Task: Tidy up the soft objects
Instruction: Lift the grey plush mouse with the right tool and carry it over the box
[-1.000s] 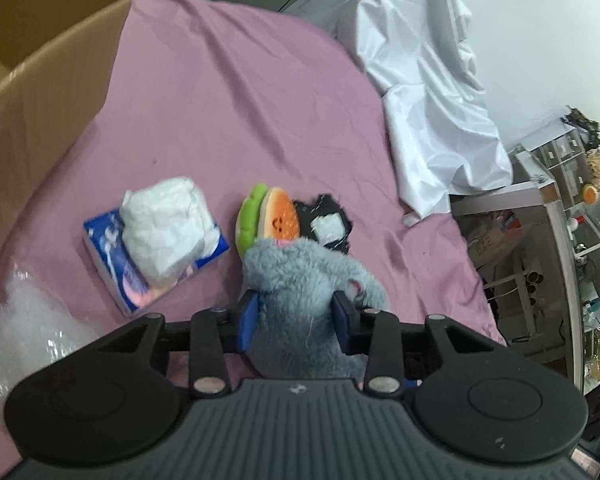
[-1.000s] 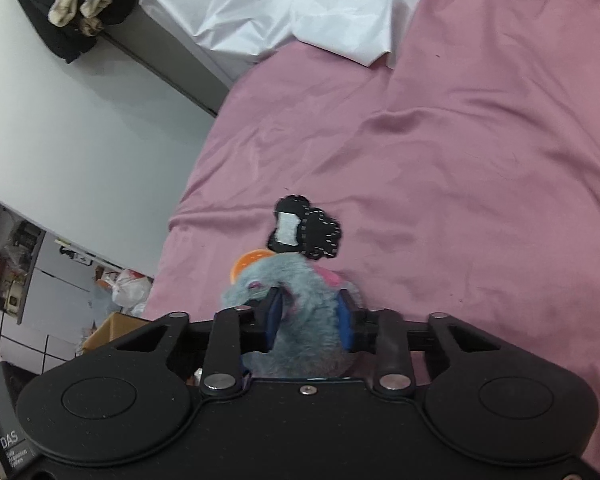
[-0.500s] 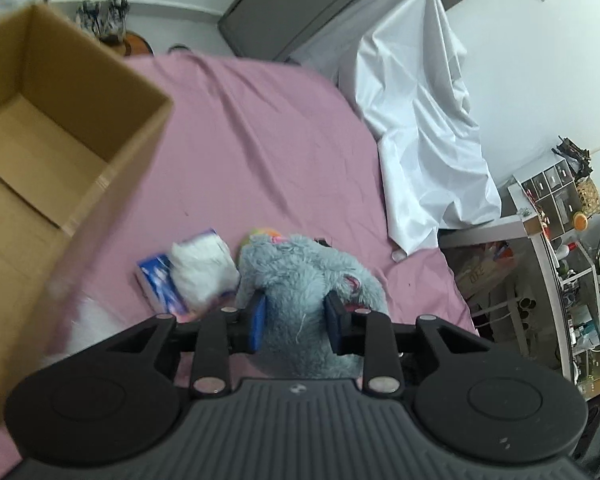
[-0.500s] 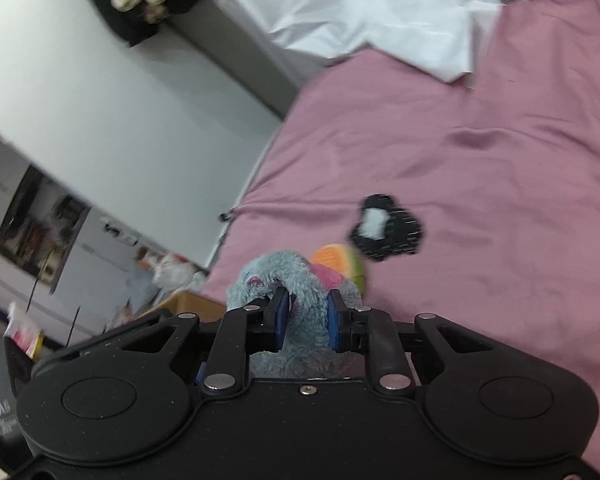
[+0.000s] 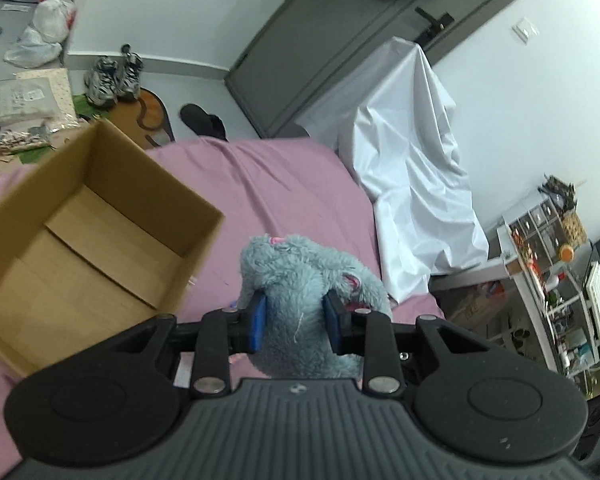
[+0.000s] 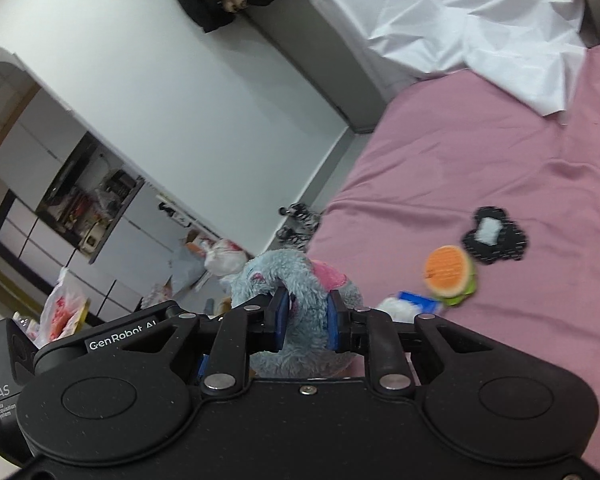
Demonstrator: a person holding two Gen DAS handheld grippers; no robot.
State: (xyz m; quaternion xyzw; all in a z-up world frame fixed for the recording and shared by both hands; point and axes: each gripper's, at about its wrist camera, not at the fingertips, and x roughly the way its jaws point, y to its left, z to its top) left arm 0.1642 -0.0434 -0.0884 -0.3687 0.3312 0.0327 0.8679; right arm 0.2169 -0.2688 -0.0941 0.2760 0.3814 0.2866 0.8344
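Note:
A grey-blue plush toy (image 5: 300, 280) with pink patches is held in the air by both grippers. My left gripper (image 5: 295, 322) is shut on its body. My right gripper (image 6: 305, 316) is shut on another part of the plush toy (image 6: 296, 280). An open, empty cardboard box (image 5: 88, 236) stands on the pink bed to the left of the toy. A burger-shaped plush (image 6: 450, 274), a black cloth piece (image 6: 494, 236) and a blue tissue pack (image 6: 414, 304) lie on the bed below.
The pink bed sheet (image 5: 292, 188) spreads under everything. A white sheet (image 5: 412, 184) drapes over furniture beside the bed. Shoes (image 5: 114, 76) and bags lie on the floor beyond. Shelves (image 5: 560, 280) stand at the right.
Both grippers have lifted the plush toy off the bed and carried it up and toward the cardboard box. The burger plush, black cloth and tissue pack stayed on the bed.

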